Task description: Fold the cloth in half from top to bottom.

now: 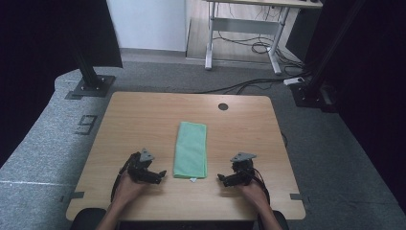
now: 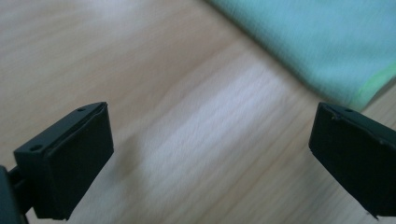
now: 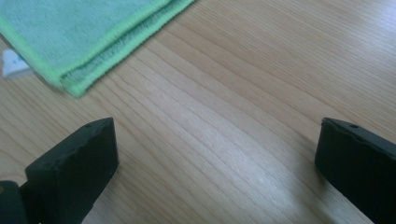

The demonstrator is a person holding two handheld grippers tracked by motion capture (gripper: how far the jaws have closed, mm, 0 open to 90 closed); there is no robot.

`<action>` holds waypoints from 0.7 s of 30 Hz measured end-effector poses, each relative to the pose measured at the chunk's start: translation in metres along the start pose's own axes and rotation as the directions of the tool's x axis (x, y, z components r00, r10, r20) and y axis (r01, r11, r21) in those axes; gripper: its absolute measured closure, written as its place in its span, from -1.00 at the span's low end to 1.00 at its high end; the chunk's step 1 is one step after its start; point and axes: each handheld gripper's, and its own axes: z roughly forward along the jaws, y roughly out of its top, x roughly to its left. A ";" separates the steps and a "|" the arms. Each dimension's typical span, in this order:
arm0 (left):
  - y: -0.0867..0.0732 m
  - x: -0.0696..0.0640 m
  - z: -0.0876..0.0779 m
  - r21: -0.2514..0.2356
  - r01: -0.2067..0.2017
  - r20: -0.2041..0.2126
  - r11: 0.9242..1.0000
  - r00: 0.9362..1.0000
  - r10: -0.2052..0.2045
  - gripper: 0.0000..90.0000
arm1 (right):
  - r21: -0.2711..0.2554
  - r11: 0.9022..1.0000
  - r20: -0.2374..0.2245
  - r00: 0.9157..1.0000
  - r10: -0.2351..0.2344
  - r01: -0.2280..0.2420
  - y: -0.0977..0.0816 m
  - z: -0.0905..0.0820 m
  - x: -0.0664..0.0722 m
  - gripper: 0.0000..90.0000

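Right gripper view: white tag (image 3: 11, 64), unreadable, on green cloth (image 3: 70, 28); both hand-held grippers released, empty.

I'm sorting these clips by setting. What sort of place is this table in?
Probably a lab or office room set up for recording. A small wooden table stands on grey carpet between black stands with floor plates, marked with tape; an office desk frame with loose cables sits behind.

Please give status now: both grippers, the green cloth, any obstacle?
Left gripper open, right gripper open, both empty. Green cloth folded flat between them, untouched. Table around it bare, nothing in the way.
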 end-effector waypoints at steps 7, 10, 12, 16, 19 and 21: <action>0.011 -0.005 0.007 -0.010 -0.019 0.006 1.000 1.000 0.020 -1.00 | -0.016 1.000 -0.009 1.000 0.004 -0.004 0.014 0.007 0.005 -0.99; 0.018 -0.006 0.012 -0.017 -0.025 0.012 1.000 1.000 0.025 -1.00 | -0.031 1.000 -0.013 1.000 0.003 -0.004 0.021 0.010 0.008 -0.98; 0.023 -0.007 0.016 -0.018 -0.029 0.014 0.999 0.999 0.030 -1.00 | -0.043 0.999 -0.024 1.000 0.006 -0.007 0.026 0.011 0.010 -0.98; 0.028 -0.009 0.023 -0.019 -0.038 0.015 0.999 0.999 0.038 -1.00 | -0.043 0.999 -0.028 1.000 -0.008 0.006 0.035 0.014 0.013 -0.94; 0.029 -0.009 0.025 -0.013 -0.043 0.010 0.999 0.999 0.043 -1.00 | -0.043 0.999 -0.031 0.999 -0.016 0.014 0.040 0.016 0.016 -0.92; 0.030 -0.008 0.027 -0.011 -0.041 0.005 0.999 0.999 0.041 -1.00 | -0.041 0.999 -0.035 0.999 -0.023 0.022 0.044 0.018 0.017 -0.90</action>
